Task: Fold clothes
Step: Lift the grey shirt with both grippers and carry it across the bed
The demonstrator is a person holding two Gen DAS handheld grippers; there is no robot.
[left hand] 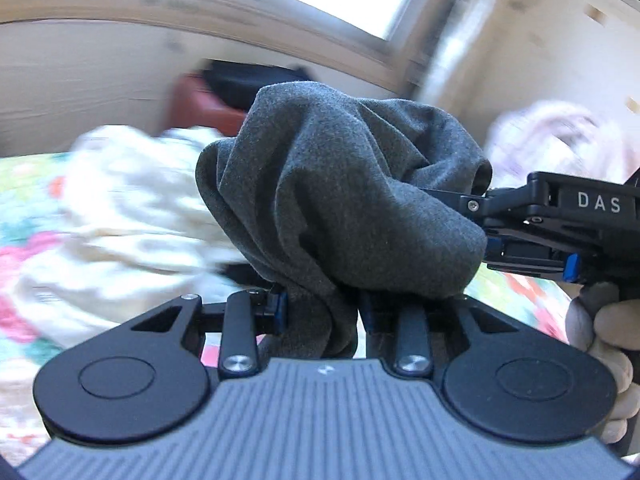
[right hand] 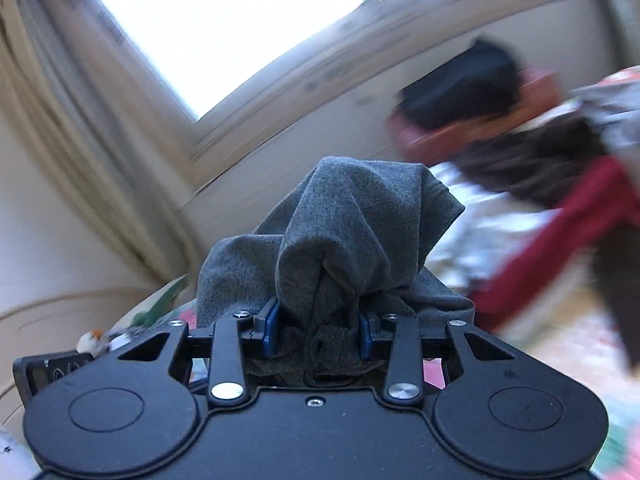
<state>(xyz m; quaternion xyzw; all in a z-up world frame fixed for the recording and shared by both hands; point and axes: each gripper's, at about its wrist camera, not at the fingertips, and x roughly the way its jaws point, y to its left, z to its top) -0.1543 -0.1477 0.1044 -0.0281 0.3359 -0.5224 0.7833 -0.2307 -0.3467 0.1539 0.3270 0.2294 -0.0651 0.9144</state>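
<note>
A grey knit garment (left hand: 340,192) hangs bunched in the air between both grippers. My left gripper (left hand: 322,312) is shut on a thick fold of it, and the cloth bulges up over the blue pads. In the left wrist view the right gripper (left hand: 476,220) comes in from the right, its fingers buried in the same cloth, with a hand (left hand: 600,336) on its grip. In the right wrist view my right gripper (right hand: 318,334) is shut on a gathered wad of the grey garment (right hand: 352,232). The fingertips of both grippers are hidden by fabric.
Below lies a bed with a colourful floral cover (left hand: 24,208), blurred by motion. A cream garment (left hand: 132,208) lies on it, with a red and a dark item (right hand: 568,220) nearby. A red box with black contents (right hand: 460,92) stands by the wall under a window (right hand: 224,20).
</note>
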